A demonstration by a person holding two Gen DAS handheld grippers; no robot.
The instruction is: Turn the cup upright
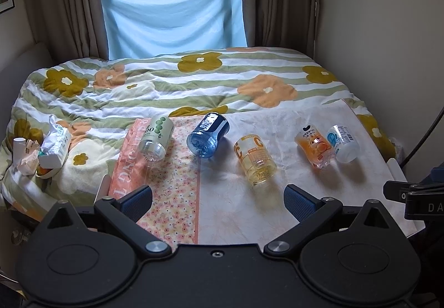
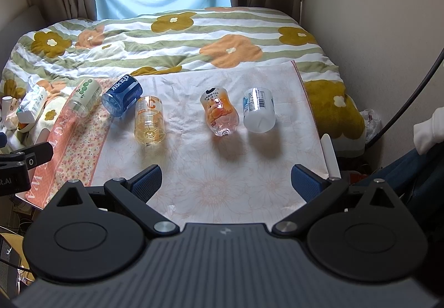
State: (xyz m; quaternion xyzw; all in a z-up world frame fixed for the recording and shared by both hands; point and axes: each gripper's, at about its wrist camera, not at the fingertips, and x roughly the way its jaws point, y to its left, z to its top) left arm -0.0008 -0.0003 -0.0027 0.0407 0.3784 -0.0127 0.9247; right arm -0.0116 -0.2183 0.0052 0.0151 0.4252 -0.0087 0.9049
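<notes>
Blue ribbed pads line my left tongs [image 1: 217, 201], spread wide and holding nothing, on matte black linkages. My right tongs [image 2: 226, 183] stand just as wide and bare, behind a ridged grey housing. Ahead of both lies a thin pale cloth [image 2: 222, 169] printed with faint flower outlines, wrinkled over a puffy flowered quilt [image 1: 166, 80]. Five clear plastic cups lie on their sides across it. Nearest my left tongs is the yellow cup [image 1: 254, 159], smooth and cylindrical; beyond, to its left, the blue cup [image 1: 207, 133] and the green-dotted cup [image 1: 155, 138]. Ahead of my right tongs are the waisted orange cup [image 2: 220, 112] and the frosted white cup [image 2: 258, 109], almost touching. Their label print is too small to read. A crumpled tissue pack [image 1: 54, 145] sits far left.
</notes>
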